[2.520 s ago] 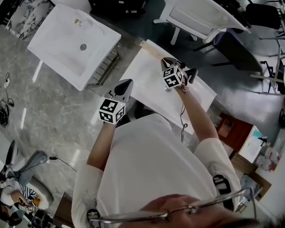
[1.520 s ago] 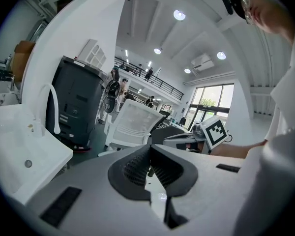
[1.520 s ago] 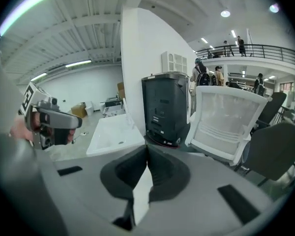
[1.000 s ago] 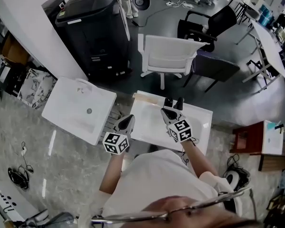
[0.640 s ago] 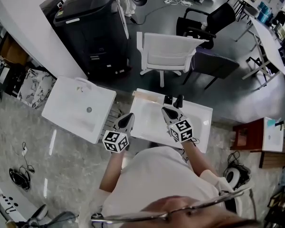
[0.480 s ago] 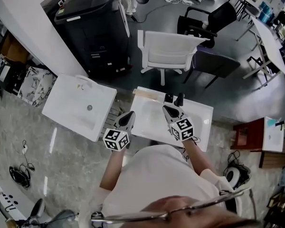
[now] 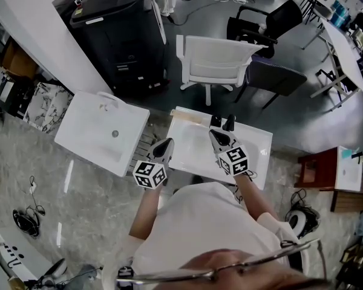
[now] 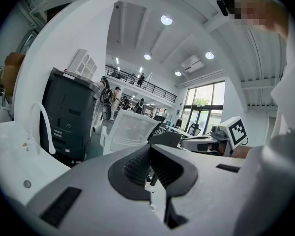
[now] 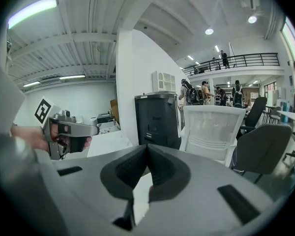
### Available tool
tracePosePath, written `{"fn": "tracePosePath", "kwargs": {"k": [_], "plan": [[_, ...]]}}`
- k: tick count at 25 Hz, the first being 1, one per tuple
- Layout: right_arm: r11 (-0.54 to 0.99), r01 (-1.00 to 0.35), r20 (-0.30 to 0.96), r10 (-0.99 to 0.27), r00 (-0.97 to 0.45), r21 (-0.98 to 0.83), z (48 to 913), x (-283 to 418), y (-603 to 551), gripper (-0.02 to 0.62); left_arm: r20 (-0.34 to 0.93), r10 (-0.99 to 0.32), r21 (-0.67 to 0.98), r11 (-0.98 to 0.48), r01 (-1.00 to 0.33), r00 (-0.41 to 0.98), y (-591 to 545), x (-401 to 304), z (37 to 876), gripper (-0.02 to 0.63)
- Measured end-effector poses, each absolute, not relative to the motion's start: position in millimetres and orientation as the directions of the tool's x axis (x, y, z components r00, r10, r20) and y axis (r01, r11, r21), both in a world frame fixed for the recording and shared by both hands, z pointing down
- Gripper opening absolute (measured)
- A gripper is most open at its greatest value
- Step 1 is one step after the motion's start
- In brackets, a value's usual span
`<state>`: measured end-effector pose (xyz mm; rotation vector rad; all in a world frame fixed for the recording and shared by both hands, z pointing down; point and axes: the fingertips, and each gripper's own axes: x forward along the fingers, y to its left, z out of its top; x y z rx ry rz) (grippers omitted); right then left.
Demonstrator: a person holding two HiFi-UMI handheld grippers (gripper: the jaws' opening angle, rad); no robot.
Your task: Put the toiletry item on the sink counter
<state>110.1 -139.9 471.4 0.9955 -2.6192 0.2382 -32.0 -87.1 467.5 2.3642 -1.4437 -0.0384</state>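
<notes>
Toiletry items (image 7: pixel 215 121) (image 7: pixel 229 123), two small dark upright things too small to identify, stand side by side at the far edge of a white rectangular table (image 7: pixel 193 156). The right gripper (image 7: pixel 212 134) (image 9: pixel 147 149) hovers over the table. Its tip is just at 6 o'clock of the items and apart from them, and its jaws are pressed together with nothing between them. The left gripper (image 7: pixel 168 142) (image 8: pixel 149 151) hangs at the table's 9 o'clock edge, jaws likewise closed on nothing. A white rectangular sink counter (image 7: pixel 78 150) with a round drain (image 7: pixel 115 133) lies at 9 o'clock of the table, apart from the toiletry items. A white office chair (image 7: pixel 221 62) stands at 12 o'clock of the table.
</notes>
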Motion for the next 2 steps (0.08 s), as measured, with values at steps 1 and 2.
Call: {"fn": "tracePosePath", "kwargs": {"k": [1, 2], "plan": [[0.742, -0.669, 0.36, -0.615, -0.701, -0.036, 471.2, 110.4, -139.9, 0.006, 0.166, -0.864, 0.325, -0.407, -0.853, 0.476, -87.1, -31.5, 467.8, 0.005], [0.742, -0.67, 0.36, -0.616, -0.701, -0.032, 471.1, 110.8, -139.9, 0.006, 0.165, -0.864, 0.327, -0.408, -0.853, 0.476, -87.2, -31.0, 468.1, 0.005]]}}
